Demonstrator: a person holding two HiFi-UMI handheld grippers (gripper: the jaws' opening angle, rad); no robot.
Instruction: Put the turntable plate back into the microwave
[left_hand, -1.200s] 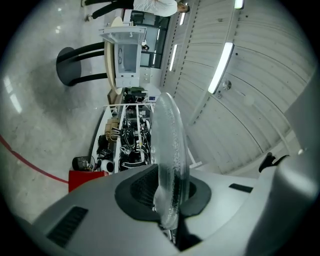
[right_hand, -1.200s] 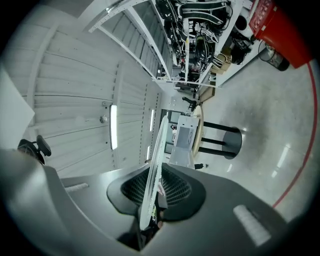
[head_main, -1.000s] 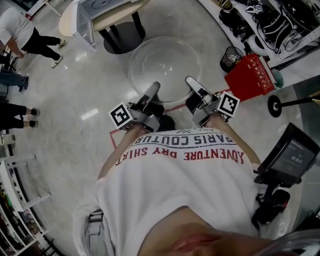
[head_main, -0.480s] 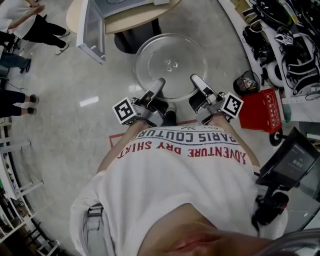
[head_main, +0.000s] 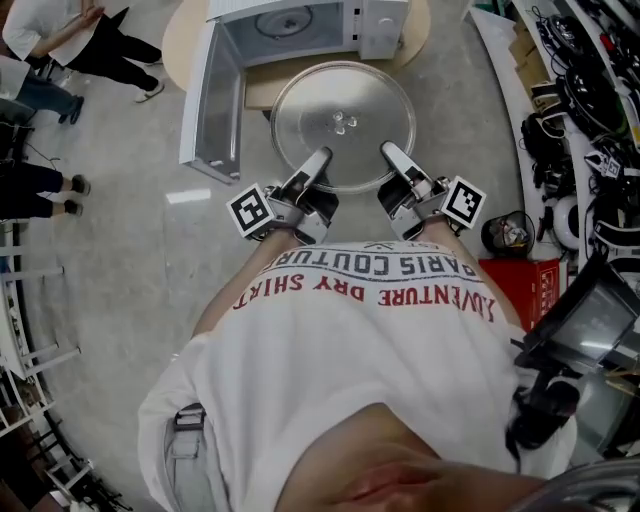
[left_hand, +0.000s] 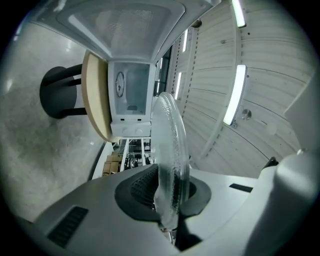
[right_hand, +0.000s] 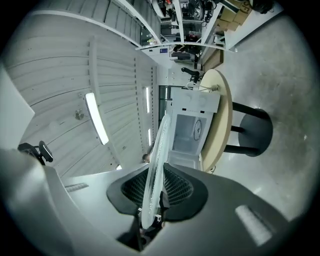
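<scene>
Plate (head_main: 343, 125) flat, far rim toward open microwave (head_main: 310, 25)

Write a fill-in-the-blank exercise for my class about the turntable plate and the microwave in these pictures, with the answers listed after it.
1. The glass turntable plate is clamped at its near rim by ___ grippers, the left gripper and the right gripper.
2. The door of the microwave is ___.
3. The turntable plate is held ___ the microwave, not inside it.

Missing words: two; open; outside
</scene>
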